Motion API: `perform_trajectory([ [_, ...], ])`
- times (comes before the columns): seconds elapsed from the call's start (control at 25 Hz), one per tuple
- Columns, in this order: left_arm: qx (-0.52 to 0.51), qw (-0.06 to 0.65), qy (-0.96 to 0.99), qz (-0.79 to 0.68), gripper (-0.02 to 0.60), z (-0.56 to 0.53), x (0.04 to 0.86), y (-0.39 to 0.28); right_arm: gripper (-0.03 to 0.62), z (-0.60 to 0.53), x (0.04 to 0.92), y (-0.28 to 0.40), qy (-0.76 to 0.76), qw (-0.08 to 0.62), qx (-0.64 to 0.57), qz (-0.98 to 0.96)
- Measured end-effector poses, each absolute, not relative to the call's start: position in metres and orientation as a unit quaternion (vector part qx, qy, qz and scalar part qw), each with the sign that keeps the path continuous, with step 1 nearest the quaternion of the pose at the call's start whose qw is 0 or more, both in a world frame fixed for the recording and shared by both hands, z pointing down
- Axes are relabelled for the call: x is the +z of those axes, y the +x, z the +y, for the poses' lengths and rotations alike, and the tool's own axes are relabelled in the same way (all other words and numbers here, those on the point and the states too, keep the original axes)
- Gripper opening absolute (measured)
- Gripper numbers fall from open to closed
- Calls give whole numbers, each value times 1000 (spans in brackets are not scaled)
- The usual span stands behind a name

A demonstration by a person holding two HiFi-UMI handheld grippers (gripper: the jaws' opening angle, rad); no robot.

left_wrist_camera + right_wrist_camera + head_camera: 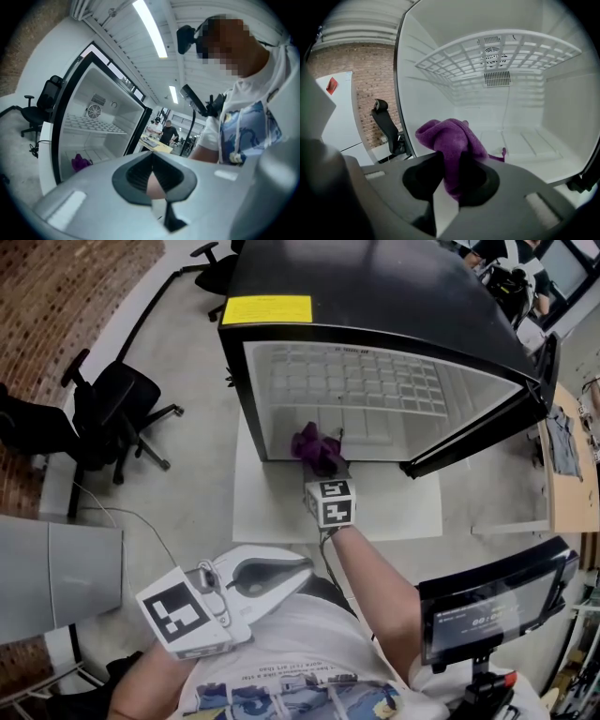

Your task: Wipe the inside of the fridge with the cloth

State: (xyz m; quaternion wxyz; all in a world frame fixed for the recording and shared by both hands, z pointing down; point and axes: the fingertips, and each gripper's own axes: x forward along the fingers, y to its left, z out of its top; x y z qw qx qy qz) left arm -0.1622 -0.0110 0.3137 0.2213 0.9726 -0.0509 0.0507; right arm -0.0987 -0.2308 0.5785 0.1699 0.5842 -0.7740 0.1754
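Right gripper (452, 180) clamped on purple cloth (451, 138) at fridge (375, 296) mouth; left gripper (152, 183) closed, empty. Wiping likely just starting. Next: press cloth to fridge floor, sweep.

purple cloth (317, 448) sits scrunched up in the right gripper (451, 176) jaws at the open black fridge (375, 296) front edge

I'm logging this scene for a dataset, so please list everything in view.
black fridge with white interior: one, open, centre of floor
white wire shelf: one, inside the fridge
yellow rectangular label: one, on the fridge's black top
purple cloth: one, at the fridge's front edge
black office chairs: two, left of the fridge and beyond it
black screen: one, lower right
left hand-held gripper: one, grey, jaws together, empty, near the body
right hand-held gripper: one, grey, shut on the cloth
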Motion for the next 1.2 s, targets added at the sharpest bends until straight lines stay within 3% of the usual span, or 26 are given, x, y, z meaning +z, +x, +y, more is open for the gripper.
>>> perform_trajectory([
  [0.6,64,215,971,-84,5,-22,329,-175,80,-239,574,-163,518,172,180,-818],
  [1.2,60,228,965,-118,5,-44,329,-130,80,-229,577,-180,438,163,211,-858],
])
